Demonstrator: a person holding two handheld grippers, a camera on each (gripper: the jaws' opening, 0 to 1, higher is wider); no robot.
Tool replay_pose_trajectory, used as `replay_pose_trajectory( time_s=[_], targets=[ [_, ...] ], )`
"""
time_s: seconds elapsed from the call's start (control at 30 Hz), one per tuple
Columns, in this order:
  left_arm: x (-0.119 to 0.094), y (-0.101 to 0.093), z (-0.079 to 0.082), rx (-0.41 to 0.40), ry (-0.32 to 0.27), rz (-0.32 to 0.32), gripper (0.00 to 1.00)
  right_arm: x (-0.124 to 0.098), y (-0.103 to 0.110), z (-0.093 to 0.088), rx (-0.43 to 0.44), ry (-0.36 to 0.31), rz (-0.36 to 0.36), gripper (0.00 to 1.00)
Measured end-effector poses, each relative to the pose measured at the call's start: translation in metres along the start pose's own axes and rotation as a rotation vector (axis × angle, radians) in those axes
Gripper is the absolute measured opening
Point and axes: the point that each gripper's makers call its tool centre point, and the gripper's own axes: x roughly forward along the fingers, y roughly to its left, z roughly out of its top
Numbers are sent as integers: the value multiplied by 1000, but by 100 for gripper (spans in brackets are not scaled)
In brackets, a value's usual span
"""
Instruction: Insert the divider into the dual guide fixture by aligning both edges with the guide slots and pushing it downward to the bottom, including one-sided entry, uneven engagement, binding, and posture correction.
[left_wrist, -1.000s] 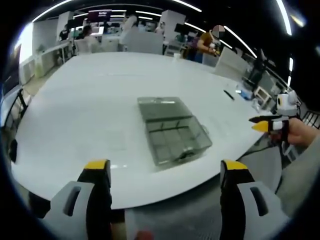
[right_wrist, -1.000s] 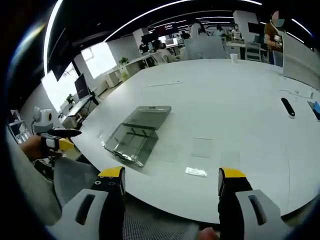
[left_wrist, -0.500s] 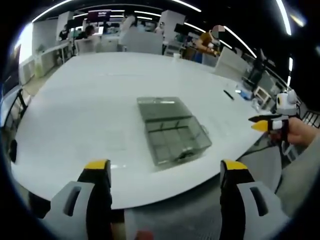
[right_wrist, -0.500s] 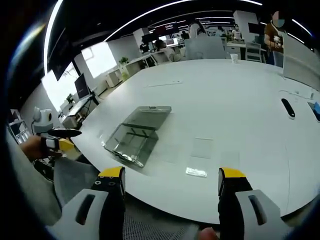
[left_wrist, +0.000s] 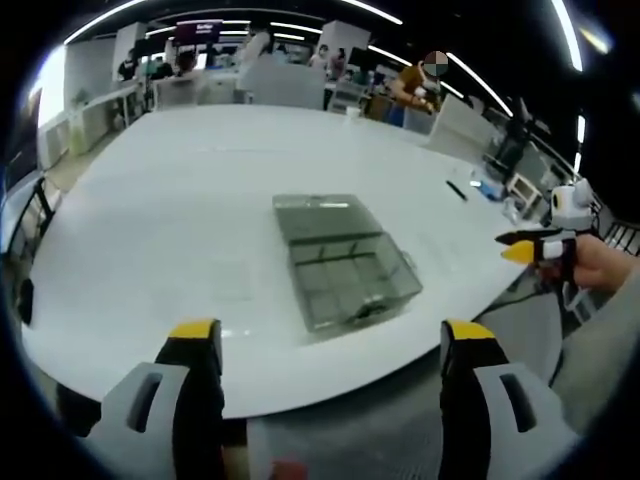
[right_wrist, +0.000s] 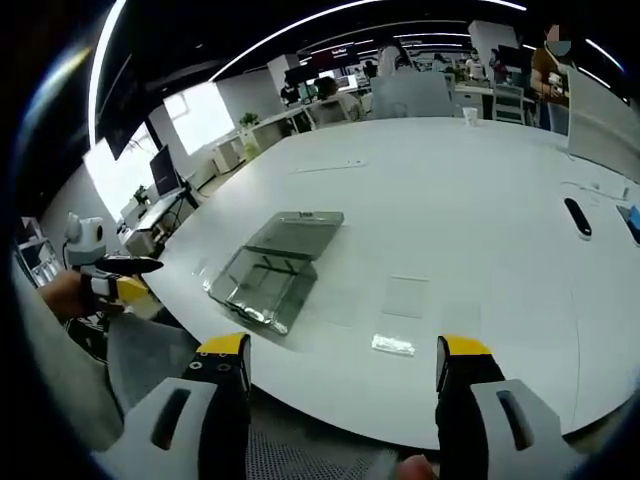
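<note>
We see both grippers — left gripper (left_wrist: 332, 340), right gripper (right_wrist: 343, 355) — jaws wide, empty, short of the clear compartment box (left_wrist: 343, 258) on the white table (left_wrist: 180, 200).

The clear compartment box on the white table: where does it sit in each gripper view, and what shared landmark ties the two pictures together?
Left gripper view: the clear compartment box lies at the picture's centre, above the gap between the two jaws.
Right gripper view: the box lies left of centre, above the left jaw, near the table's near edge.
Shared landmark: the black pen-like object on the white table, to the right of the box in both.
</note>
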Motion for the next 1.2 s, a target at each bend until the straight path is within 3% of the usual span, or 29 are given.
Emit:
replay_pose_trajectory(
  time_s=[1.2],
  targets=[
    [7, -2, -1, 3, 17, -22, 87, 20, -2, 2, -18, 36, 6, 72]
  ],
)
